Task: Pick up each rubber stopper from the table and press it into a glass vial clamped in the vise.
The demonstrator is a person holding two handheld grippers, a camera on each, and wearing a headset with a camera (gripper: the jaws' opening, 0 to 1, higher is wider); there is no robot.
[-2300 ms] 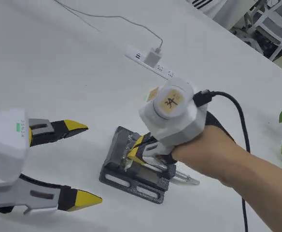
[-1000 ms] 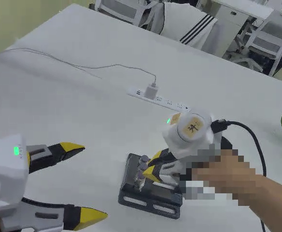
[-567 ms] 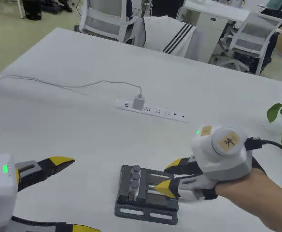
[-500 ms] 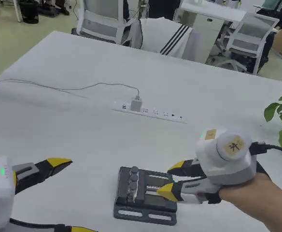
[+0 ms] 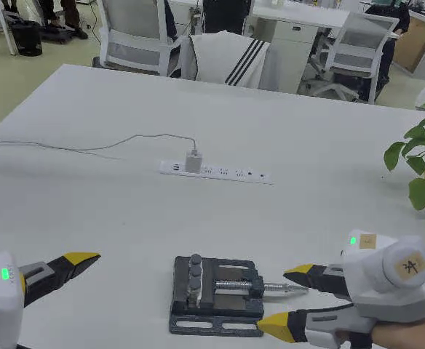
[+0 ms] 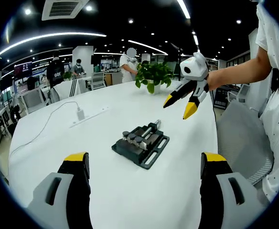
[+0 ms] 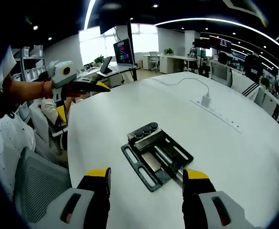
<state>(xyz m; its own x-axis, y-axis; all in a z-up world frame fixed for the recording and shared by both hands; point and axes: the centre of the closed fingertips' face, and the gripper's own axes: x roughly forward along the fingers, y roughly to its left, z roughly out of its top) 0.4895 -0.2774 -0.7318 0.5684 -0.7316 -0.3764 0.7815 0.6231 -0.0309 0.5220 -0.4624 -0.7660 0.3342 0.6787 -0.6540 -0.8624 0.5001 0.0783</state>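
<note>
Your right claw [image 5: 284,298] has drawn back from the vise [image 5: 227,304], open and empty like your left claw [image 6: 144,158], three stoppers [image 5: 195,269] seated, task seemingly done.

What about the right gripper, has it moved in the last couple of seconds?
Yes. The right gripper was down over the vise; now it sits off to the vise's right, open, clear of the vials.

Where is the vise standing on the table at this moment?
In the head view the vise stands low at the centre of the white table, just left of the right gripper and its open jaws, with the power strip farther back.
</note>
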